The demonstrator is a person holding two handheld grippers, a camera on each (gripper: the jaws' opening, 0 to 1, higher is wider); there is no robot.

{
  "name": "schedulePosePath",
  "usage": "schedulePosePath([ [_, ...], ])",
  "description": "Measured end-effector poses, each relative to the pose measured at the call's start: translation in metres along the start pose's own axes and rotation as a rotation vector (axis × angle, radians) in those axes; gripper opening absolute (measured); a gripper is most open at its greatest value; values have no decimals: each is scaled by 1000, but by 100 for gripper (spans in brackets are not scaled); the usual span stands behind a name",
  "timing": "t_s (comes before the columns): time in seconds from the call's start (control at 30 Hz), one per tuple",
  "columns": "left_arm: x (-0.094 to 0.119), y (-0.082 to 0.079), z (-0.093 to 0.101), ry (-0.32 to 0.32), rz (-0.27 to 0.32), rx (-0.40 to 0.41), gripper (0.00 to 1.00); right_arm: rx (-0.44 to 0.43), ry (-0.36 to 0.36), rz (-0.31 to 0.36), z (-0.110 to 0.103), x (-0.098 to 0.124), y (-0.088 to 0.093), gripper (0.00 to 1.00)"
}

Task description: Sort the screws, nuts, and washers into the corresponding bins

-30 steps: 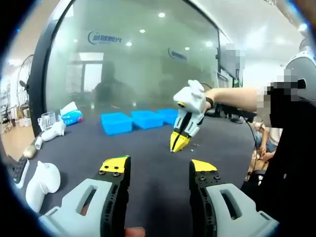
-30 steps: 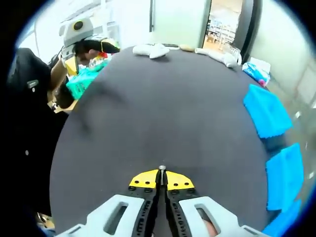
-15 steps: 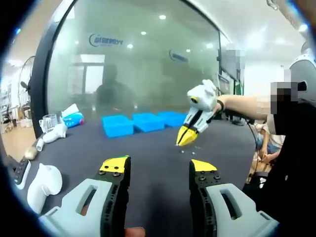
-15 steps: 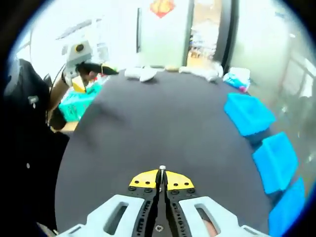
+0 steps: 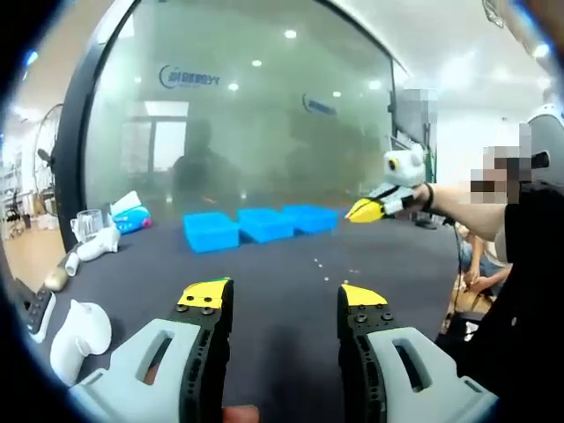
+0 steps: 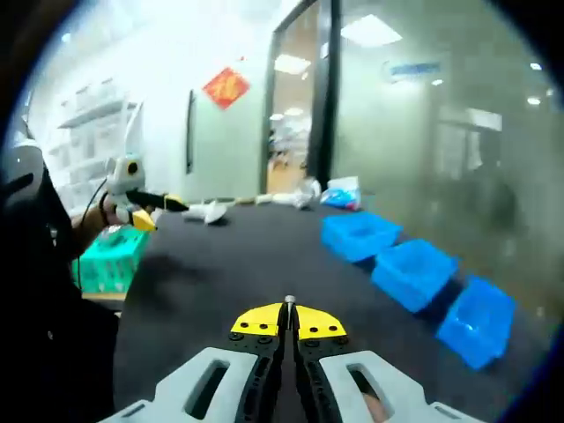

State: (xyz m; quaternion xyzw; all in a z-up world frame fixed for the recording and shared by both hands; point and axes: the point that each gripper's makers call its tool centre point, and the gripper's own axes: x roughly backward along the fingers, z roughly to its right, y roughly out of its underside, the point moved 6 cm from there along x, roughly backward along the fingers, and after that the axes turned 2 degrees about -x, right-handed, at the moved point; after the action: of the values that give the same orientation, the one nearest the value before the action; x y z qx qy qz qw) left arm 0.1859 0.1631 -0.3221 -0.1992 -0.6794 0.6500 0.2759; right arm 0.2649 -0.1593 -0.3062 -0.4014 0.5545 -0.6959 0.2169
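Three blue bins (image 5: 256, 225) stand in a row at the far side of the dark table (image 5: 282, 282); in the right gripper view the same bins (image 6: 412, 273) run along the right. A few small metal parts (image 5: 333, 269) lie on the table in front of them. My left gripper (image 5: 282, 304) is open, low over the near table, with nothing between its fingers. My right gripper (image 6: 289, 319) is shut on a small screw (image 6: 289, 303) that sticks up between its yellow tips. In the left gripper view the right gripper (image 5: 366, 210) is lifted high at the right, level with the bins.
White objects (image 5: 75, 330) and a dark remote lie at the table's left edge, with a clear cup (image 5: 85, 220) and a tissue pack (image 5: 130, 211) farther back. A glass wall stands behind the bins. A green box (image 6: 110, 257) sits off the table. A person's arm and dark clothes fill the right.
My right gripper has risen from the table surface and swung up to the right, still shut on the screw. Its view tilted up from the tabletop. The left gripper stayed put.
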Motion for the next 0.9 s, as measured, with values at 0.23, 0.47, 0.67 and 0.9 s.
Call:
schedulePosePath([
  [0.23, 0, -4, 3, 0, 13, -3, 46, -86, 138, 105, 3, 51, 15, 1],
  [0.47, 0, -6, 5, -1, 16, -8, 46, -126, 253, 166, 6, 94, 32, 1],
  [0.67, 0, -9, 6, -4, 26, -7, 46, -136, 313, 200, 4, 113, 37, 1],
  [0.9, 0, -10, 4, -9, 29, -4, 46, -142, 355, 225, 6, 119, 37, 1],
])
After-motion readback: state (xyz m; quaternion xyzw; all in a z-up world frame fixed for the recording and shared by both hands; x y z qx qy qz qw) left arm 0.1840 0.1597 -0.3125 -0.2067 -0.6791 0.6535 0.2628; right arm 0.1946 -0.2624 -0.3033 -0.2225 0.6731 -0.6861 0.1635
